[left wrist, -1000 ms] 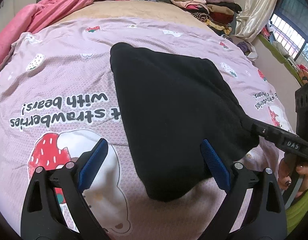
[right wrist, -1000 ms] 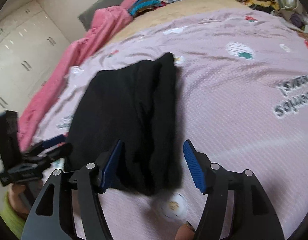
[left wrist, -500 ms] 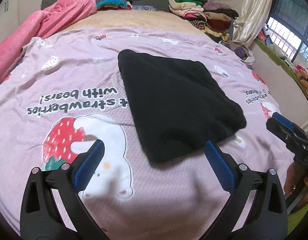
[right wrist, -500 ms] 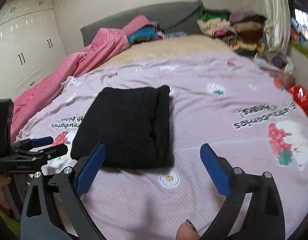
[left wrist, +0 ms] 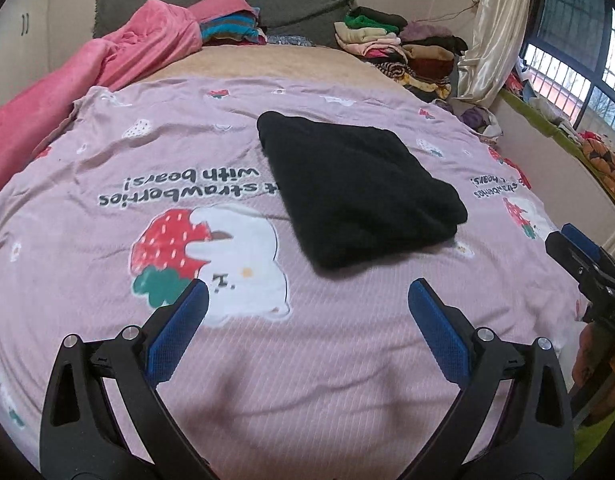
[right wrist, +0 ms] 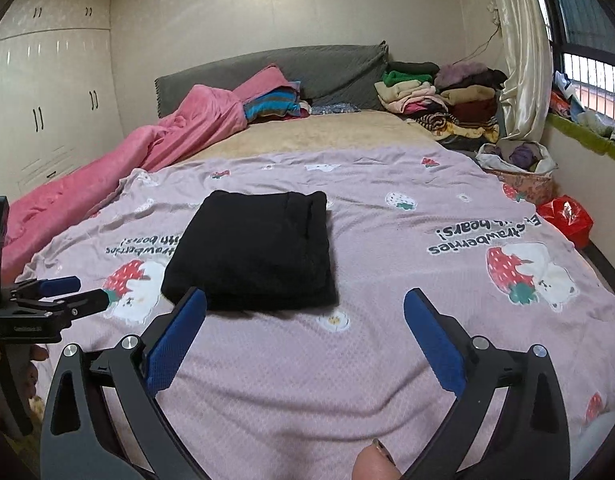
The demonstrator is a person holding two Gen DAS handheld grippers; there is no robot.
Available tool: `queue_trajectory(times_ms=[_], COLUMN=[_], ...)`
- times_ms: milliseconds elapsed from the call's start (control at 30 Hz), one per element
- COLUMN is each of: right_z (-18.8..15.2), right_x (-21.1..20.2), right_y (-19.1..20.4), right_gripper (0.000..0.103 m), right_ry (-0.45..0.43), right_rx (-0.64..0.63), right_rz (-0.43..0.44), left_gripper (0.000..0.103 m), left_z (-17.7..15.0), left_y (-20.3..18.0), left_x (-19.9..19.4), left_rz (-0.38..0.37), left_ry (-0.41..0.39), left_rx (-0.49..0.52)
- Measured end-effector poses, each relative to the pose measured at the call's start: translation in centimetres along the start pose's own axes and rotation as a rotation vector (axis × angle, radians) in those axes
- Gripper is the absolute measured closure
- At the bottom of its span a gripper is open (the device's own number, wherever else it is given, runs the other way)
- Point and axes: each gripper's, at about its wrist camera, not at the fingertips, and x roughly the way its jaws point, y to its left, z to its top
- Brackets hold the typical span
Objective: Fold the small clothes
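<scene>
A black garment (left wrist: 355,188) lies folded into a flat rectangle on the pink strawberry-print bedspread (left wrist: 307,360); it also shows in the right wrist view (right wrist: 255,248). My left gripper (left wrist: 307,300) is open and empty, held back from the garment's near edge. My right gripper (right wrist: 305,312) is open and empty, also short of the garment. The right gripper shows at the right edge of the left wrist view (left wrist: 579,256); the left gripper shows at the left edge of the right wrist view (right wrist: 67,292).
A pink blanket (right wrist: 107,176) lies along the bed's left side. Stacks of folded clothes (right wrist: 439,96) sit at the headboard's right. A bag of clothes (right wrist: 515,160) and a red bag (right wrist: 565,216) stand beside the bed on the right.
Both grippers have let go of the black garment and pulled back and up from it. The garment now lies folded on the bedspread, and both sets of jaws have opened wider.
</scene>
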Motion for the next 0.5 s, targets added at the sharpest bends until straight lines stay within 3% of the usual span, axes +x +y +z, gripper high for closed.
queue_trajectory(times_ms=[133, 500], right_z=[-1.2, -4.0], right_x=[-1.2, -2.7], right_y=[1.0, 2.5], right_gripper=[0.004, 0.004], right_ry=[-0.017, -0.043], right_rx=[-0.017, 0.001], right_rz=[-0.034, -0.03], left_gripper=[0.01, 0.01], left_z=[-1.2, -4.0], left_y=[0.2, 0.3], left_x=[-0.6, -1.6], left_rz=[0.01, 0.001], left_ry=[-0.006, -0.039], left_rx=[0.01, -0.001])
